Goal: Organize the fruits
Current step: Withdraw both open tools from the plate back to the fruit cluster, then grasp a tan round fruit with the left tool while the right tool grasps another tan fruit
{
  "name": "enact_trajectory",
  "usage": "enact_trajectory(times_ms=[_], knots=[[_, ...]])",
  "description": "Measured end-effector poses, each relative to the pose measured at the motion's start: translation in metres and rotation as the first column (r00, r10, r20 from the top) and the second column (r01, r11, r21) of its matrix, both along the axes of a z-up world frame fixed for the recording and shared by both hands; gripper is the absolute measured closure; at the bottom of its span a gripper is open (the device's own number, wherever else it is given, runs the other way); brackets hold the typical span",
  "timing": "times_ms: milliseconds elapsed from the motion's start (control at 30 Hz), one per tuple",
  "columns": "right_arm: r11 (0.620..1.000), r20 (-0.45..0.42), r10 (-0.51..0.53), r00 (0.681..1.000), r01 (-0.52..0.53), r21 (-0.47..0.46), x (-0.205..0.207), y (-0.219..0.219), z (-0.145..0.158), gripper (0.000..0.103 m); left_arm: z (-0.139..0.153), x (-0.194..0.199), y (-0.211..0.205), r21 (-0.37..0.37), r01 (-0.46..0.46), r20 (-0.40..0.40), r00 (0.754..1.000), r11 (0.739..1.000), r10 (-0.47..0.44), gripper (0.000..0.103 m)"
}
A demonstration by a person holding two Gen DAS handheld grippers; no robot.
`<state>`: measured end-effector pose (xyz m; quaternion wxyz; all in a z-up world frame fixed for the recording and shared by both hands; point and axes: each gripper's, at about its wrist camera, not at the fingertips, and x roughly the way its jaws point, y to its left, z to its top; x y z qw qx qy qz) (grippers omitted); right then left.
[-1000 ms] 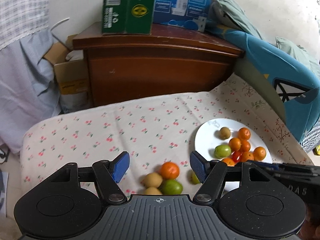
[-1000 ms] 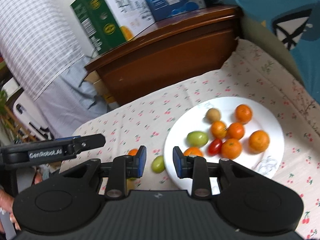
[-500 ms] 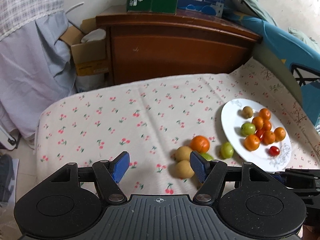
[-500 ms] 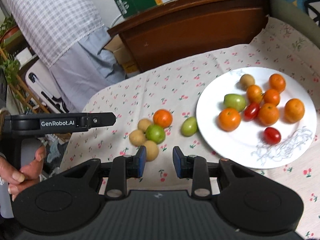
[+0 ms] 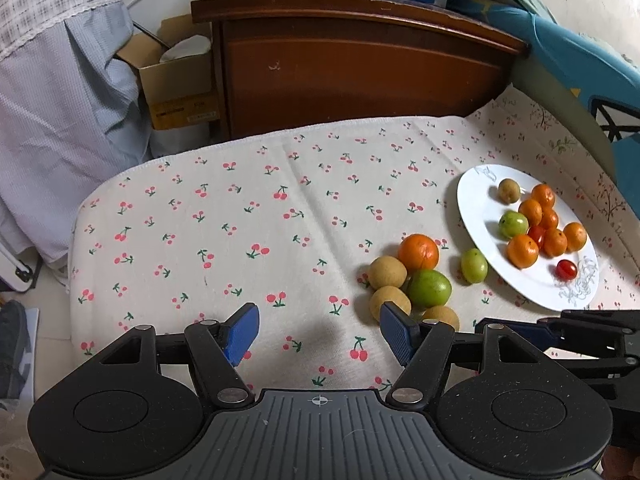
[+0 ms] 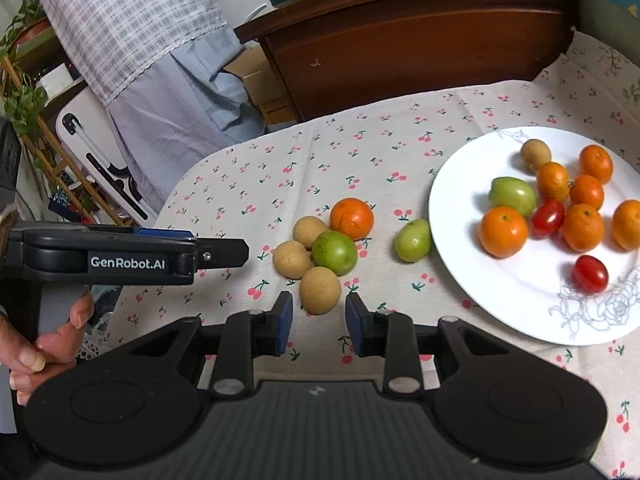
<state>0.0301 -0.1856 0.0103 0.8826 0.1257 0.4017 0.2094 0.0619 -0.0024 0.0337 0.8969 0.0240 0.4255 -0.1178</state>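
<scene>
A home bedroom: wooden headboard (image 5: pixel 360 64), cherry-print cloth (image 5: pixel 240 220).

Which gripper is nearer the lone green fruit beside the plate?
Right. The right gripper sits just short of the green fruit, slightly to its left; the left gripper is further left, beyond the loose cluster.

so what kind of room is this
Probably a bedroom at home: a wooden nightstand stands beside a cherry-print sheet with pillows at its far end, and a cardboard box sits on the floor.
</scene>
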Motion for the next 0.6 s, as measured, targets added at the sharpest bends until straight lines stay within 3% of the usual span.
enact_trajectory(times_ms=[133,367,467,600], knots=[[1.0,0.011,0.012,1.0,-0.012,-0.024,0.002,0.007,-0.003,0.065,-0.002,-0.001,0.001,0.002,0.01,-0.001,1.0,1.0,-0.01,0.037],[0.996,0.042,0.023,0.999,-0.02,-0.086,0.004,0.018,-0.01,0.065,-0.004,-0.002,-0.001,-0.007,0.036,-0.003,0.999,0.999,-0.036,0.037],[0.995,0.041,0.031,0.999,-0.027,-0.094,0.005,0.019,-0.011,0.079,-0.006,-0.002,-0.004,-0.01,0.056,-0.003,0.998,0.998,-0.056,0.037],[0.995,0.03,0.028,0.999,-0.026,-0.092,0.003,0.014,-0.007,0.079,-0.007,-0.002,-0.008,-0.026,0.079,-0.005,0.997,0.997,-0.079,0.04]])
